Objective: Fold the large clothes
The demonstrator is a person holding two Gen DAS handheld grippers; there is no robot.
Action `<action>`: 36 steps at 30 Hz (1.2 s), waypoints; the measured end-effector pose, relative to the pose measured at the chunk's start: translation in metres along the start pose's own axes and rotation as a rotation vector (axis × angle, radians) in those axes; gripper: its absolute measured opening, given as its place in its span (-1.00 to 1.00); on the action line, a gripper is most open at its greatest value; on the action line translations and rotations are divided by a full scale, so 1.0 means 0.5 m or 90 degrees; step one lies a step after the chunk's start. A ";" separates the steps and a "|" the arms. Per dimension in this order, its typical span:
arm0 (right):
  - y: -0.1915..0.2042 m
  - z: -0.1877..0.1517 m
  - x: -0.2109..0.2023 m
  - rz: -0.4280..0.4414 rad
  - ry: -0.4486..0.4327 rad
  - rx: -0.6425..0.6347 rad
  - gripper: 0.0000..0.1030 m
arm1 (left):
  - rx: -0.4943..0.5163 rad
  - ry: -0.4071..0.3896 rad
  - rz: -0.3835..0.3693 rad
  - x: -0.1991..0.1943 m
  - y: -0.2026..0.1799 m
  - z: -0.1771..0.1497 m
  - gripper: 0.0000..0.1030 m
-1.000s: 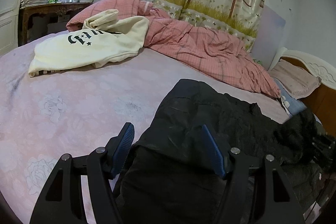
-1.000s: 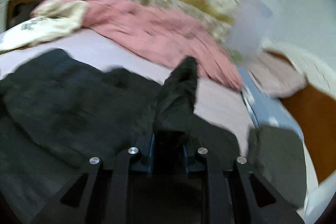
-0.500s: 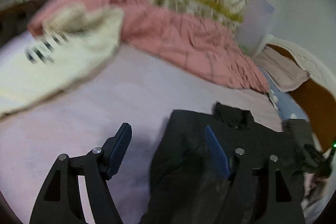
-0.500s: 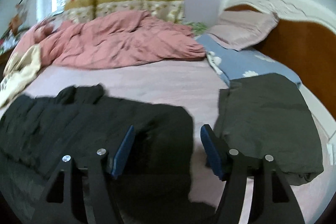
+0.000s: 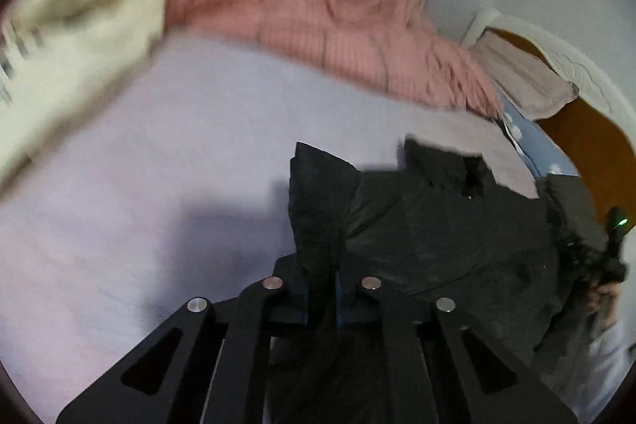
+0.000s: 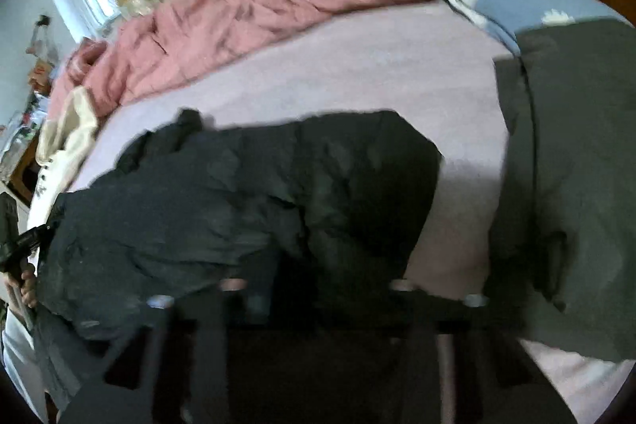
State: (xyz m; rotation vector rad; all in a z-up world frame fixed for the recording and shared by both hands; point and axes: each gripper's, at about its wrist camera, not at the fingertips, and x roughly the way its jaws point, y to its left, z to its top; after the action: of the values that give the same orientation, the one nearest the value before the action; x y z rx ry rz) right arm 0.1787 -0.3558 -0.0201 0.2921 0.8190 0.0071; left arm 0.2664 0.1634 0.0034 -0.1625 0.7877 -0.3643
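Garment: black jacket (image 5: 445,225) is lying on the bed (image 5: 159,185), lower centre of frame.
Left hand-held gripper (image 5: 321,299): closing, clenching a jacket fold.
Right hand-held gripper (image 6: 318,299): closing over jacket cloth; blurred, grasp unclear.
Technique: confirm both pinches before lifting; keep edge taut, level.

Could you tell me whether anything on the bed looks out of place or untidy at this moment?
The black jacket lies crumpled rather than flat, one corner pinched up in the closing left claw. The pink quilt is bunched along the far side, and a cream sweatshirt lies rumpled. The grey garment looks neatly folded.
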 end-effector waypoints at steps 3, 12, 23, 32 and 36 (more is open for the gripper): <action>0.023 0.012 -0.035 -0.074 -0.068 -0.032 -0.83 | 0.003 -0.077 0.118 -0.055 0.003 0.017 -0.88; 0.028 0.010 -0.039 -0.137 -0.056 -0.065 -0.58 | 0.125 -0.014 0.273 0.013 -0.026 -0.021 -0.44; 0.121 -0.041 -0.101 -0.006 0.042 -0.115 -0.18 | 0.170 -0.141 0.187 -0.130 -0.159 -0.030 0.01; 0.131 -0.063 -0.050 -0.059 0.086 -0.115 -0.21 | 0.146 -0.003 0.001 -0.098 -0.303 -0.115 0.06; 0.170 -0.026 -0.108 -0.022 0.020 -0.140 -0.09 | 0.116 0.076 -0.032 -0.041 -0.343 -0.156 0.06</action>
State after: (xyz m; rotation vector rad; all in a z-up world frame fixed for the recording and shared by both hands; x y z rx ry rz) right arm 0.1414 -0.2772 0.0324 0.0701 0.8463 0.0688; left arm 0.1529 0.0118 0.0102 0.0103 0.8647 -0.4947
